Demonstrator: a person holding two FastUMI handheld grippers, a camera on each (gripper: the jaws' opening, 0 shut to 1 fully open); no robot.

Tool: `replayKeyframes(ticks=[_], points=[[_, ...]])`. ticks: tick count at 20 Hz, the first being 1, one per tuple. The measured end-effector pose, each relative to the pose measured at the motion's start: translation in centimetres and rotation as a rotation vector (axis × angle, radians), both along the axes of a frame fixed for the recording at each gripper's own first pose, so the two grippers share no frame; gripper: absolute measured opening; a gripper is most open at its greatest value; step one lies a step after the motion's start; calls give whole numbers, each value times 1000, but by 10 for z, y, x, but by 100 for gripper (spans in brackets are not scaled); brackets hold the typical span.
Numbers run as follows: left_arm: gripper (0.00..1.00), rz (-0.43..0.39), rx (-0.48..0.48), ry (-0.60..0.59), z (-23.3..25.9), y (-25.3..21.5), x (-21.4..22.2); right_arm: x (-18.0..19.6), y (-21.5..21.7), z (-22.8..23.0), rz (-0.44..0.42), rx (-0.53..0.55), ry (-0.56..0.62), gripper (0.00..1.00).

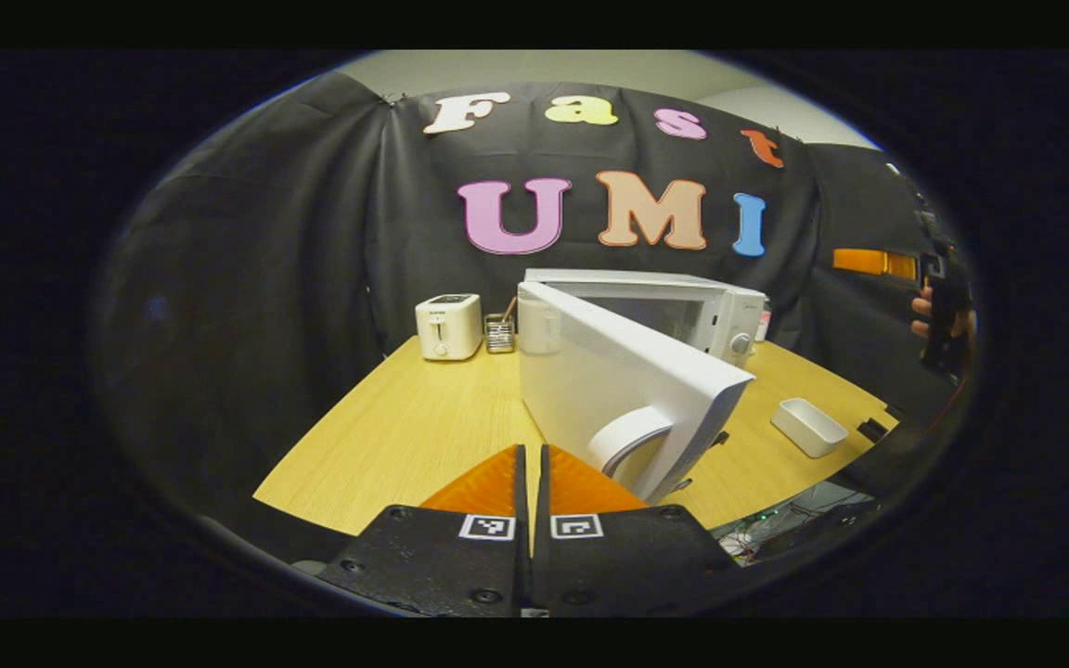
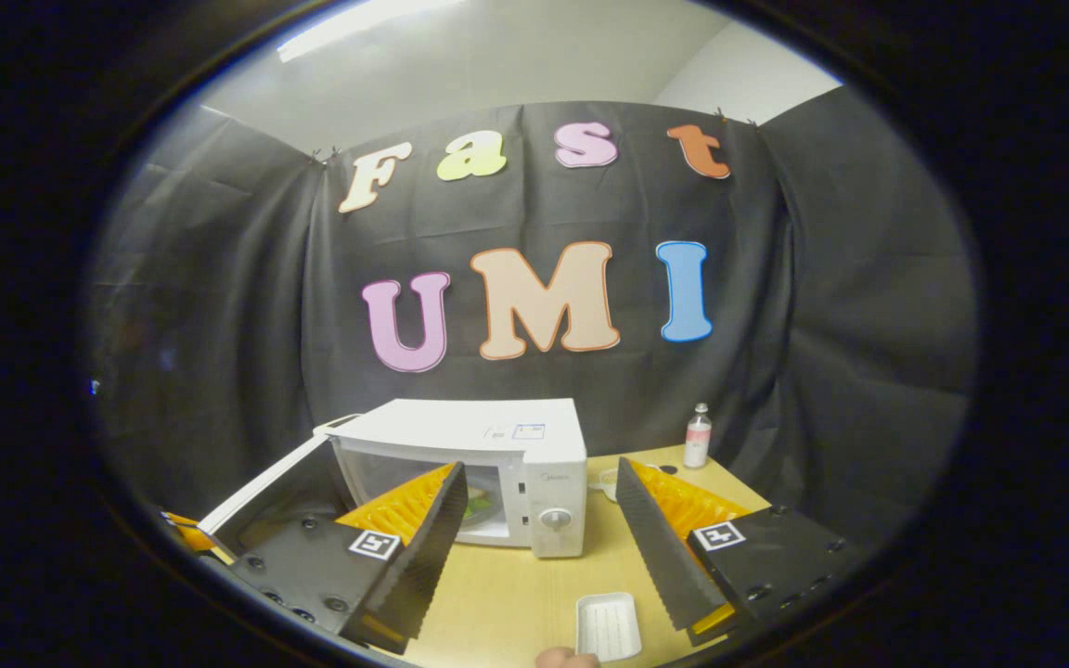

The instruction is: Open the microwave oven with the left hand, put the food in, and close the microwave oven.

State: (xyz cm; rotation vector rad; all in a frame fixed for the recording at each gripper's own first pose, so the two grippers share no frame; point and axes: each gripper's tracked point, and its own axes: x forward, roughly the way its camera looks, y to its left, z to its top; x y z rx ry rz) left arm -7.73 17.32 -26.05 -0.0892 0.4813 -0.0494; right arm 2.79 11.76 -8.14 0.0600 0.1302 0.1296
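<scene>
The white microwave (image 1: 711, 311) stands at the back of the wooden table, its door (image 1: 609, 380) swung wide open toward me. The door's curved handle (image 1: 627, 434) sits just right of my left gripper (image 1: 531, 452), which is shut with nothing between its fingers. In the right gripper view the microwave (image 2: 497, 436) faces me with the door (image 2: 261, 496) open at the left. Something green on a plate (image 2: 479, 508) shows inside the cavity. My right gripper (image 2: 539, 468) hangs open and empty in front of the oven. The right gripper and the hand holding it (image 1: 943, 320) appear far right.
A white toaster (image 1: 448, 325) and a small utensil holder (image 1: 498, 332) stand left of the microwave. An empty white tray (image 1: 808, 425) (image 2: 607, 623) lies on the wooden table (image 1: 405, 436) in front of the oven. A small bottle (image 2: 698, 436) stands at the back right.
</scene>
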Motion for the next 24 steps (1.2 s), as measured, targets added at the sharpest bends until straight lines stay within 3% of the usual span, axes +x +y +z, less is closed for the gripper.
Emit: replayKeyframes(ticks=[7,23,24], points=[[0,-66,30,-9,-3,-30,17,-18,-21,21,0,-60,-32,89],[0,-273,7,-72,9,-172,105,-15,-84,27,-26,-96,-10,89],[0,-278,4,-75,8,-178,111,-12,-88,27,-27,-94,-11,98]])
